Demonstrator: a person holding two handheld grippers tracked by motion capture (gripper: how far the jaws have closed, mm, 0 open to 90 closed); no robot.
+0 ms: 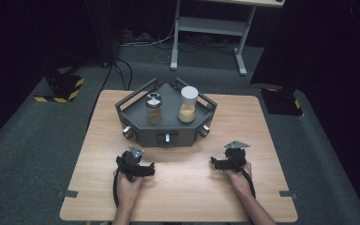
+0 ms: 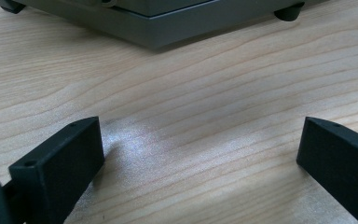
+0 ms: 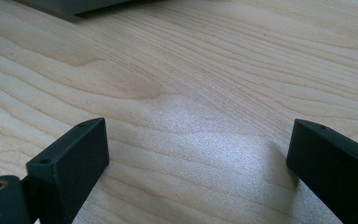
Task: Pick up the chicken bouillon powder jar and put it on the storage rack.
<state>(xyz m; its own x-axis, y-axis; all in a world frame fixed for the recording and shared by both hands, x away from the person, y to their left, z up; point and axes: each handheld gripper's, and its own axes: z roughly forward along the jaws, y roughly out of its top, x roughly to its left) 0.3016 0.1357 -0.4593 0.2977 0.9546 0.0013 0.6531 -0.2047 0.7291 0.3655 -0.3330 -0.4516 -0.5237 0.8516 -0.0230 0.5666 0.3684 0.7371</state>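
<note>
On the wooden table, both grippers sit near the front edge, left gripper and right gripper jaws spread wide, holding nothing; grey tray with two jars just beyond.

A wooden table is set on grey carpet. A white stand and cables are seen behind, with hazard-striped bases against darkness.

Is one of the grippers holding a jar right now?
No, both jars, the short jar and the tall jar, stand on the grey tray, while both grippers rest open on the table.
</note>
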